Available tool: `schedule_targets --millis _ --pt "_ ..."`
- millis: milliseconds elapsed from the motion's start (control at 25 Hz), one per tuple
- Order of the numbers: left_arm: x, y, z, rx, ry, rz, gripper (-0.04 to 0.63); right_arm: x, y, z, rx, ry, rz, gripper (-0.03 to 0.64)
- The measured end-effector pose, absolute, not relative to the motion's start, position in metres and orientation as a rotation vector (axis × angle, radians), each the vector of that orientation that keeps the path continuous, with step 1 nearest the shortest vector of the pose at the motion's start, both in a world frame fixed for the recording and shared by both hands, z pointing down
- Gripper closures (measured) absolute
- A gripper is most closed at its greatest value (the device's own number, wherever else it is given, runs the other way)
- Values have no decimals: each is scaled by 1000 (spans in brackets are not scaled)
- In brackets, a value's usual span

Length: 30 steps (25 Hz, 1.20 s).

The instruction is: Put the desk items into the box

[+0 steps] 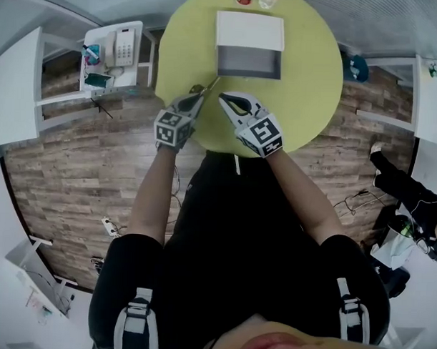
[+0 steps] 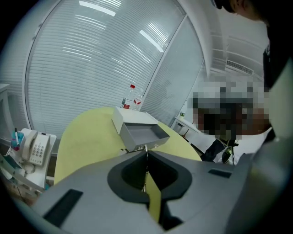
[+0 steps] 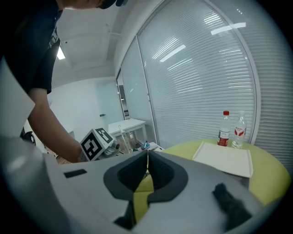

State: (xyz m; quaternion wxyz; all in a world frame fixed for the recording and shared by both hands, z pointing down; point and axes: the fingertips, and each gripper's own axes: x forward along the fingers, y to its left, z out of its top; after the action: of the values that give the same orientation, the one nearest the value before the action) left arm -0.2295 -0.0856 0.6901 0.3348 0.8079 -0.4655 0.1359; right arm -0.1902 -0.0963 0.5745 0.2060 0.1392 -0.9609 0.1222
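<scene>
Closest in, the left hand-held gripper (image 2: 146,151) has its jaws pressed together on a thin stick-like item (image 1: 211,84), which pokes out past the tips toward the box (image 1: 249,62); what kind of item it is cannot be told. Just beside it, the right hand-held gripper (image 3: 147,154) is closed with nothing between its jaws. The tips of the two lie near each other over the near part of the round yellow-green worktop (image 1: 314,88). Each carries a marker cube (image 1: 170,129) printed with black-and-white squares and no letters.

Farther out, the grey box sits open in the middle of the worktop, its white lid (image 1: 250,29) raised at the far side; no item shows inside it. Beyond it, at the far edge, stand two clear bottles (image 3: 224,129) with red labels, one red-capped; their print is too small to read. Off the worktop on the left, a white side table (image 1: 138,28) holds a white telephone (image 1: 123,47).
</scene>
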Motion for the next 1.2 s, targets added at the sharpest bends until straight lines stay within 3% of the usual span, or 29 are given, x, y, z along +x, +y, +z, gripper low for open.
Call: schedule_targets --millis 480,1200 --pt "-220 -94 623 2252 -1213 357 578 -175 -106 542 484 -2701 273 598" --pt "-150 -177 585 2456 -1180 456 578 -114 -166 537 602 -2710 286 598"
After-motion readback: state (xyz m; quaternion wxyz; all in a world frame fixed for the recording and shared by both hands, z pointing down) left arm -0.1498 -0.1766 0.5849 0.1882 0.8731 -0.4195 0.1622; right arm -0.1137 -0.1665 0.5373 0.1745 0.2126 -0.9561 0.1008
